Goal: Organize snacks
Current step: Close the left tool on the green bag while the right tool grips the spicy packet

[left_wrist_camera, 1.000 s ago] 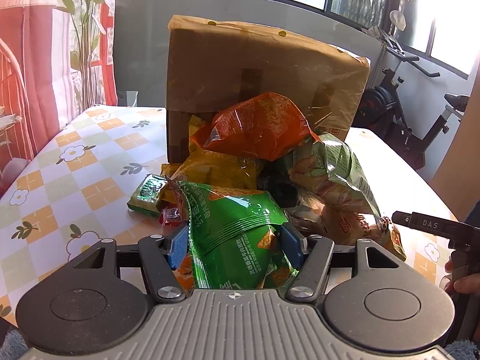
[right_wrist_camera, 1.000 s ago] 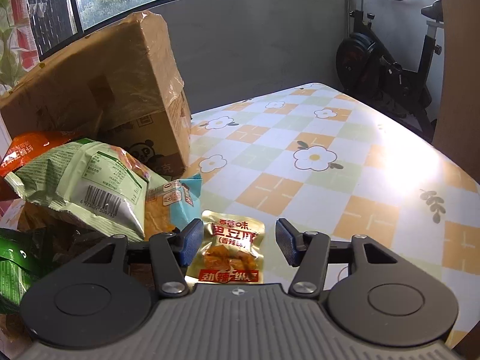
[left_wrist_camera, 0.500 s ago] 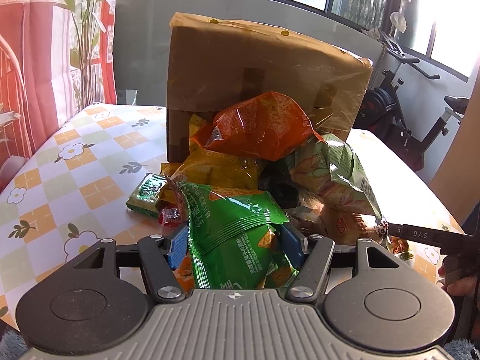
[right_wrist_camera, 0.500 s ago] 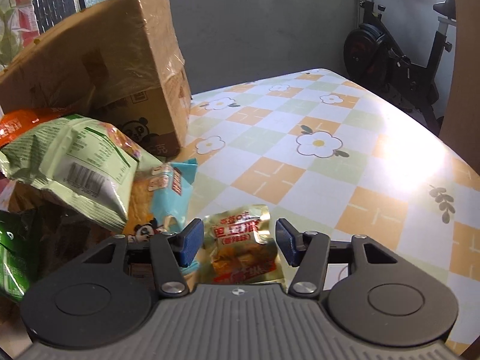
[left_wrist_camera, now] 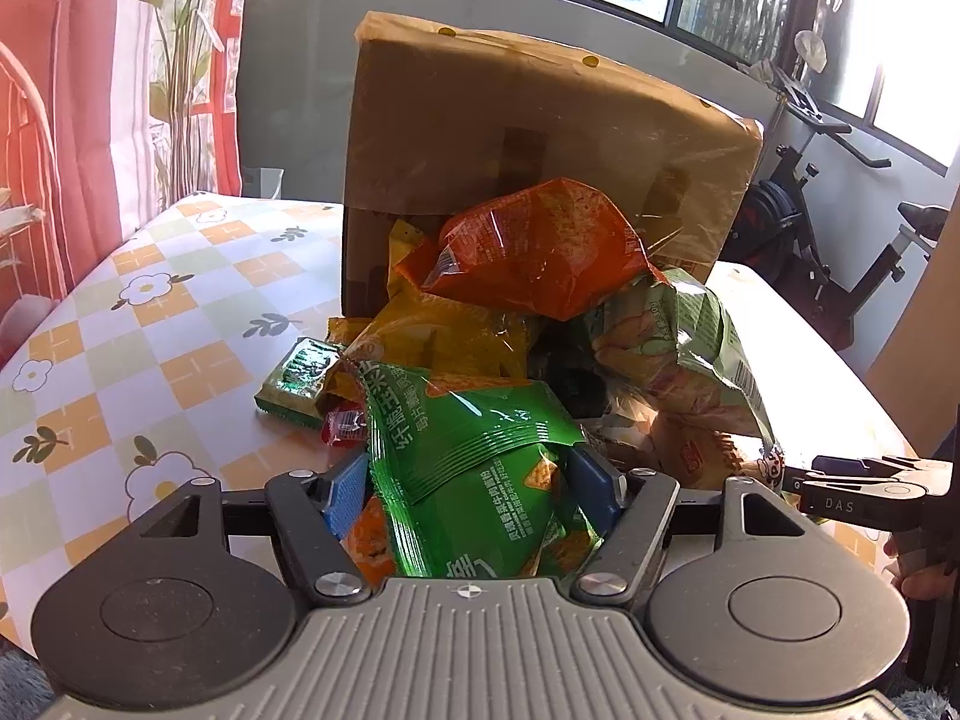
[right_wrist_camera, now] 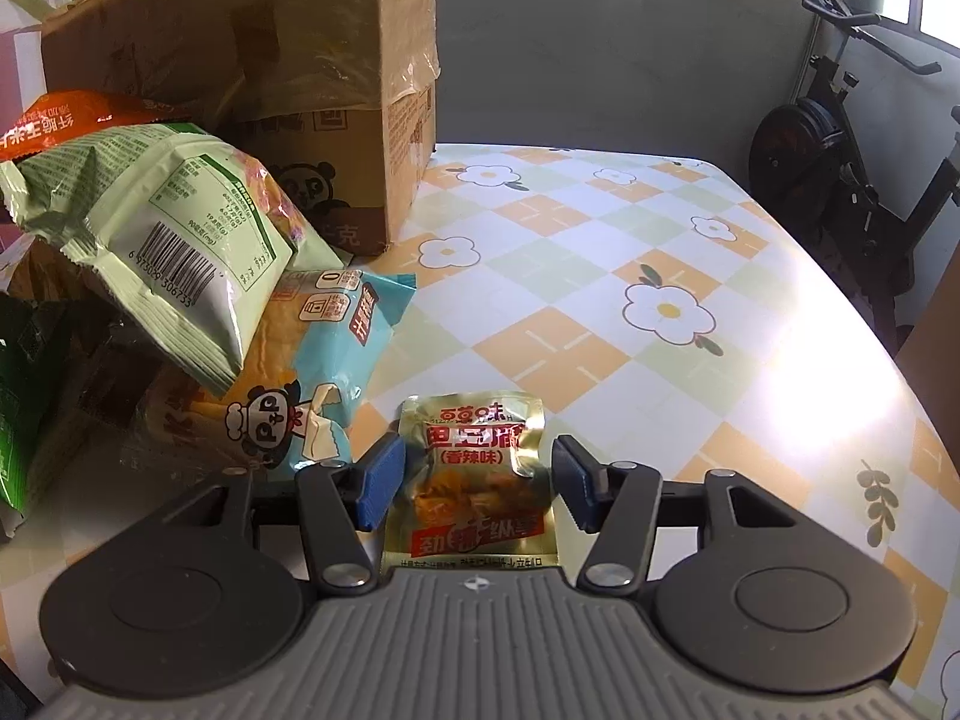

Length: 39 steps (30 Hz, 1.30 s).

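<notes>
Right wrist view showed the gold snack packet lying flat on the table, directly between the right gripper's parted fingers, untouched by either pad, its long axis running along the fingers, so closing would pinch its sides.

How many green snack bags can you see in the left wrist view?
3, maybe more buried: dark green bag between the left gripper fingers, pale green bag at the pile's right, small green packet at its left.
</notes>
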{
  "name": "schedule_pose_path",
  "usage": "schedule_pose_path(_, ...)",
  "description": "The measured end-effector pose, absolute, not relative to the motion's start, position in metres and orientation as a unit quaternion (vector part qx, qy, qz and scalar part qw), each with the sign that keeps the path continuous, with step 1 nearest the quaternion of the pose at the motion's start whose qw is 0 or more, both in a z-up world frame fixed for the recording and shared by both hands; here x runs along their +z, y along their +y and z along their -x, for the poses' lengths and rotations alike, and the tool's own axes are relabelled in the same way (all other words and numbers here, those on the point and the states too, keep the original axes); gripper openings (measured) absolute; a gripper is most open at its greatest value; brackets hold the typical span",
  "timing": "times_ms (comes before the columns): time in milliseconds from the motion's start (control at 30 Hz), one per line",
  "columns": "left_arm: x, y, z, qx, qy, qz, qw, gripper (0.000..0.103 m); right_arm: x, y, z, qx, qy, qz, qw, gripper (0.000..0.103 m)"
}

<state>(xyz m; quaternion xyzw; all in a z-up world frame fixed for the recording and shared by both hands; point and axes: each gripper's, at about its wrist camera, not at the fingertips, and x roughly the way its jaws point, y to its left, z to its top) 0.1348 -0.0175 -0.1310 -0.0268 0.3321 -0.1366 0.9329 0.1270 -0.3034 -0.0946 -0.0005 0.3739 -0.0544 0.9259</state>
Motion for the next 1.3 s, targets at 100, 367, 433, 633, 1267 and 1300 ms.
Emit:
schedule_pose_path(100, -0.132, -0.017, -0.136, -0.139, 0.331, 0.029, 0.933, 0.073, -0.096, -0.306, -0.130, -0.045, 0.371, 0.005, 0.928, 0.059)
schedule_pose_path(367, -0.125, -0.020, -0.125, -0.133, 0.297, -0.005, 0.946, 0.063, -0.099, -0.308, -0.124, -0.031, 0.345, 0.000, 0.938, 0.046)
schedule_pose_path(433, -0.122, -0.018, -0.123, -0.129, 0.286, -0.001, 0.949, 0.063, -0.098, -0.309, -0.114, -0.029, 0.325, -0.009, 0.945, 0.035)
schedule_pose_path(633, -0.121, -0.015, -0.126, -0.124, 0.293, 0.007, 0.948, 0.063, -0.093, -0.310, -0.111, -0.033, 0.318, -0.022, 0.947, 0.031)
schedule_pose_path(1267, -0.127, -0.011, -0.131, -0.134, 0.305, 0.015, 0.943, 0.063, -0.099, -0.311, -0.114, -0.046, 0.328, -0.015, 0.944, 0.045)
schedule_pose_path(1300, -0.127, -0.011, -0.131, -0.134, 0.305, 0.016, 0.943, 0.063, -0.098, -0.312, -0.113, -0.046, 0.325, -0.018, 0.944, 0.045)
